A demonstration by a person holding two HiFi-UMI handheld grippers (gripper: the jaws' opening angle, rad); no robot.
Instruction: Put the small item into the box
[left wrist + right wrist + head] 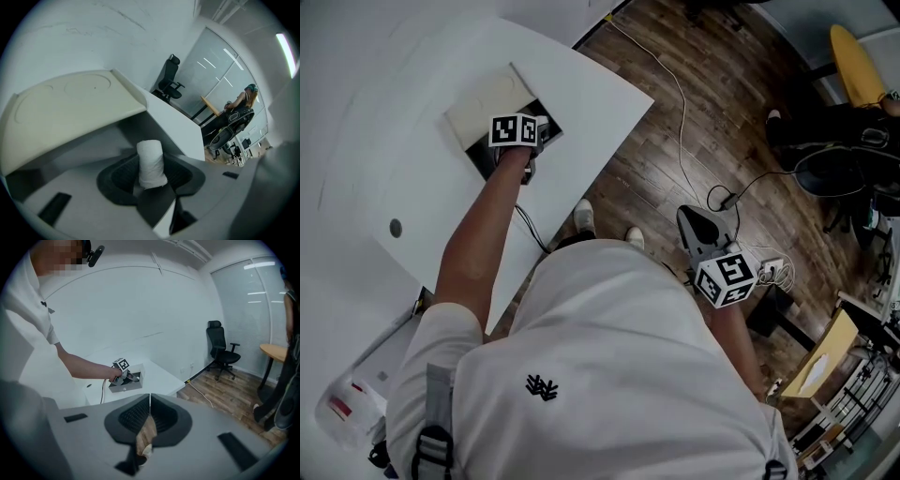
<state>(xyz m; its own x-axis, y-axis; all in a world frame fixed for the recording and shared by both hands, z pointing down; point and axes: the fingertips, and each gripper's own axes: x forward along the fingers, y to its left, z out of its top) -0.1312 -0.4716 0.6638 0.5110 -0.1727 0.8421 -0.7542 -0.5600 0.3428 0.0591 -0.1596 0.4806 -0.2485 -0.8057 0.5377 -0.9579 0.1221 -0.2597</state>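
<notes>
A small white roll (pixel 151 165) sits upright between the pads of my left gripper (pixel 151 158), which is shut on it. In the head view the left gripper (pixel 525 146) hangs over the dark inside of the open box (pixel 485 153) on the white table, and its marker cube hides the jaws. The box's cream lid (pixel 70 105) stands open behind the roll. The right gripper view shows the box (pixel 126 386) from afar, with the left gripper (pixel 130 377) in it. My right gripper (pixel 150 398) is shut and empty, held over the wooden floor (pixel 698 223) beside my body.
The white table (pixel 600 89) ends close to the right of the box and has a round grommet (pixel 395 227). A cable (pixel 680 103) and a power strip (pixel 773 270) lie on the floor. A black office chair (pixel 220 355) stands by the far wall.
</notes>
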